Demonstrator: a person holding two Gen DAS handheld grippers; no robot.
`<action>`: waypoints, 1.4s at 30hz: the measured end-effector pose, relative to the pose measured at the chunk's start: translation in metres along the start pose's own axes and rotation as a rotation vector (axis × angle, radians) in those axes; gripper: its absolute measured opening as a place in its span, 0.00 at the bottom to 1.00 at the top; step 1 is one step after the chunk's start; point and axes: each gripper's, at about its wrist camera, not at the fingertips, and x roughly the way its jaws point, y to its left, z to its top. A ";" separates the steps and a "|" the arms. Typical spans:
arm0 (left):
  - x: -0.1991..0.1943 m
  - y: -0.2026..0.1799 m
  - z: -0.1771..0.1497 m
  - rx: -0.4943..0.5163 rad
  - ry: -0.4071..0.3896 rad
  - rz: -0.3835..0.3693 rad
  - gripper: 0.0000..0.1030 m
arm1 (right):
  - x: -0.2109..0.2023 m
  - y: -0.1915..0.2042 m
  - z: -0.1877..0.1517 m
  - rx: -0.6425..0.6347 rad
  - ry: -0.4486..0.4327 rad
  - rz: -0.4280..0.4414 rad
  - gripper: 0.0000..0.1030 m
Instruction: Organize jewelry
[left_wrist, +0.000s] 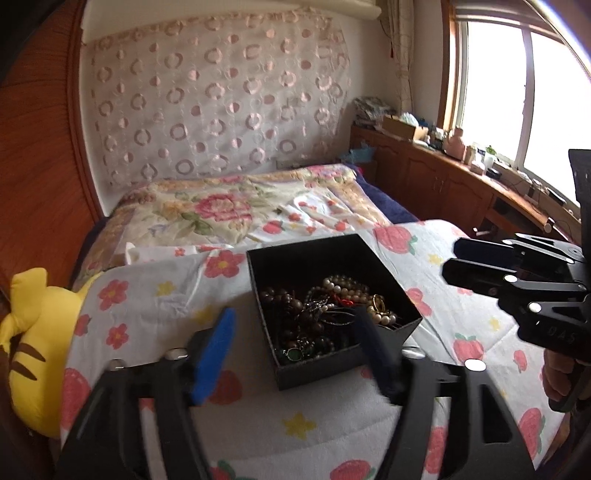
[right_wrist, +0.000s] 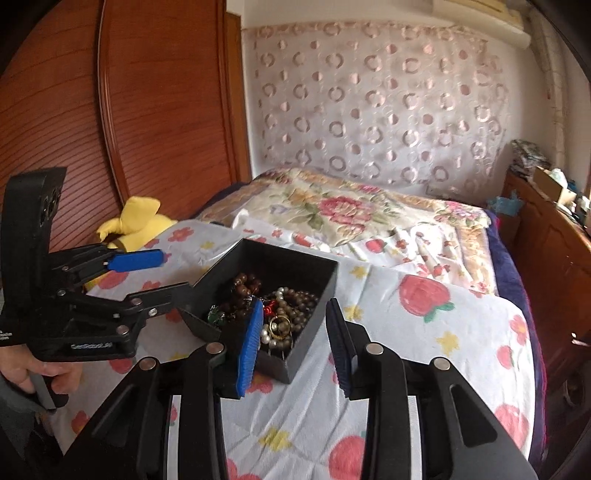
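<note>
Along the bottom edge of the left wrist view, the left gripper (left_wrist: 295, 350) stands with its blue-padded jaws spread wide, nothing clamped, straddling the near left wall of the square black open box (left_wrist: 314, 373) heaped with beaded necklaces and pearl strands (left_wrist: 343, 291). Low in the right wrist view, the right gripper (right_wrist: 295, 343) is parted too, its left pad over the box's near corner, gripping nothing. Bare flower-and-strawberry printed sheet (left_wrist: 295, 424) surrounds the box on every side. Farther up lie a rose-patterned folded quilt (left_wrist: 221, 206), a yellow plush toy (left_wrist: 33, 354) at lower left, and a brown wooden cabinet (left_wrist: 443, 177) along the right edge.
</note>
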 end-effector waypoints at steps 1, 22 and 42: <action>-0.004 0.000 -0.002 -0.004 -0.010 0.002 0.73 | -0.005 0.000 -0.002 0.004 -0.011 -0.006 0.39; -0.123 -0.016 -0.051 -0.039 -0.169 0.121 0.93 | -0.119 0.026 -0.060 0.138 -0.245 -0.116 0.98; -0.140 -0.013 -0.069 -0.062 -0.191 0.141 0.93 | -0.126 0.034 -0.078 0.140 -0.256 -0.181 0.98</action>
